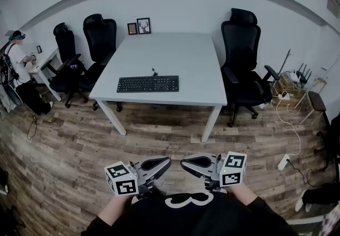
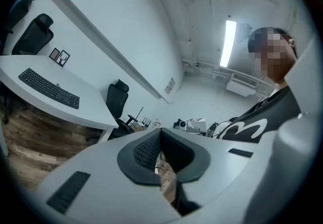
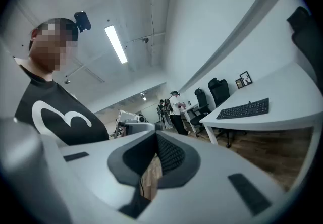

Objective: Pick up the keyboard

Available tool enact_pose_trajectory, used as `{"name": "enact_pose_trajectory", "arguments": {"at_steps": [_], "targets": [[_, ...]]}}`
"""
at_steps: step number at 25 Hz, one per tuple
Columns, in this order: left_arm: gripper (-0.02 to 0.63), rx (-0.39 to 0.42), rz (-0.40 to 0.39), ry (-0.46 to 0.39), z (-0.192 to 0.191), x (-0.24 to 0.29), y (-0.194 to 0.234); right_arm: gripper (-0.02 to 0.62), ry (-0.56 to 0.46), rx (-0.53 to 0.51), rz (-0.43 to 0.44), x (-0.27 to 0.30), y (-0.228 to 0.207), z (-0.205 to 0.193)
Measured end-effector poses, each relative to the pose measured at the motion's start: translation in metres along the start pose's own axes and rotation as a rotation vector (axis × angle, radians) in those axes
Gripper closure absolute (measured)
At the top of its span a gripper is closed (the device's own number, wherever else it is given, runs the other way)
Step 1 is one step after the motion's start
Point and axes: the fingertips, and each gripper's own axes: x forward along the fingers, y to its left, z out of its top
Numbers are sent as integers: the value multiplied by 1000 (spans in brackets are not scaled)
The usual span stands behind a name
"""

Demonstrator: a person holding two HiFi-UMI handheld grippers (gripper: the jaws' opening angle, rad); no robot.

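The keyboard (image 1: 147,84) lay flat on the white table (image 1: 175,49) at the centre of the head view, near the table's front edge. At the bottom of the frame, well apart from it, the left gripper (image 1: 163,162) and the right gripper (image 1: 187,162) each had jaws closed together, holding nothing.

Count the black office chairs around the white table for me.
3. One chair and a second stand side by side off the table's far-left corner; the third is at its right side. More may be hidden.

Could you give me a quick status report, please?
Left claw shut, empty. Right claw shut, empty. Keyboard flat on table, untouched. Nothing in the way.
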Motion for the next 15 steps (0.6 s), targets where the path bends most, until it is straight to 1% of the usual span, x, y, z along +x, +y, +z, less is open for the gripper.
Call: {"name": "enact_pose_trajectory", "arguments": {"at_steps": [4,9,15], "targets": [[594,10,-1,9,-5,3,3,588,3,1,-1,0,-2,-3],[594,20,-2,19,4,4,9,588,-8,-6,-6,3,-7,3],[594,16,11,2,11,-1,17,588,-22,-26,-17,9,-12,13]]}}
